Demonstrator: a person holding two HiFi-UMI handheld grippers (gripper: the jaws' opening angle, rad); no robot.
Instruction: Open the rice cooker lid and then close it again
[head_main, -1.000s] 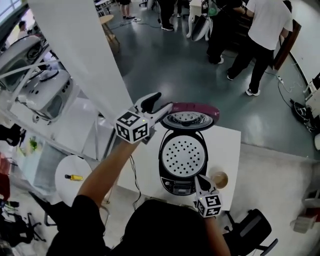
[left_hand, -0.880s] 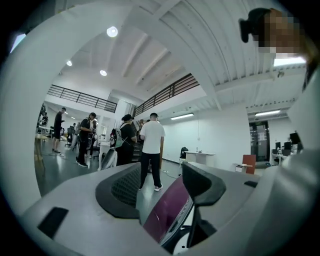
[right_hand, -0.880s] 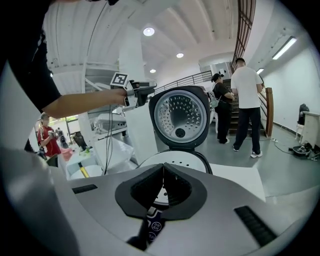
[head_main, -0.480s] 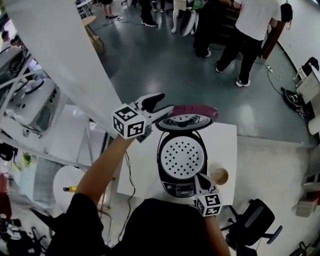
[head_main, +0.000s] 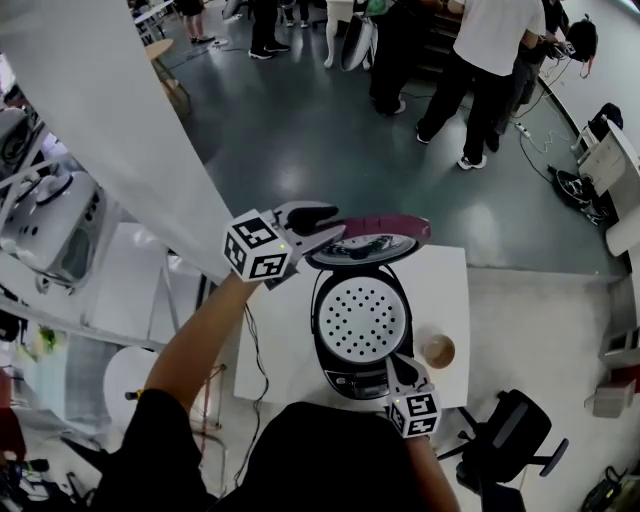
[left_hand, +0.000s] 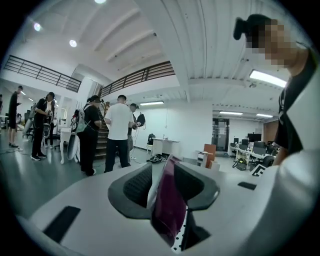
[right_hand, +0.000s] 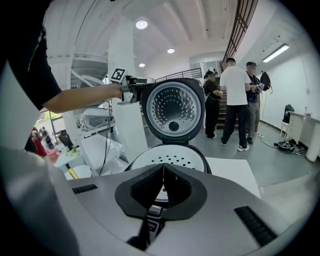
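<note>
Presently on record, one rice cooker (head_main: 362, 320), dark body, standing on a white worktop (head_main: 275, 340) directly below the person.

- Lid (head_main: 375, 240): purple outside, silver dimpled liner inside. Raised upright on the hinge at the cooker's far side, liner facing the person.
- Cooker mouth: uncovered, showing a white perforated plate (head_main: 360, 318) that fills the opening. Control panel on the near face.
- Left hand-held gripper (head_main: 325, 228): held out on a bare forearm at the lid's left edge and pointing across it. Its marker cube (head_main: 257, 247) sits just behind the jaws. The left gripper view shows the jaws closing with the purple rim of the lid standing edge-on between them. Both pads (left_hand: 137, 185) look to lie against its faces.
- Right hand-held gripper (head_main: 395, 368): low at the cooker's near right corner, over the control panel, aimed toward the open mouth. The right gripper view shows its jaws pressed together with nothing between them. Contact with the cooker cannot be told.
- Cup (head_main: 437, 351): small, tan contents, on the worktop just beside the cooker's right side, apart from both grippers.
- Cable (head_main: 252, 345): dark, running down the worktop's left edge.
- Surroundings: grey floor (head_main: 300, 130) beyond the worktop; several people (head_main: 480, 70) standing well apart at the far side of the room.
</note>
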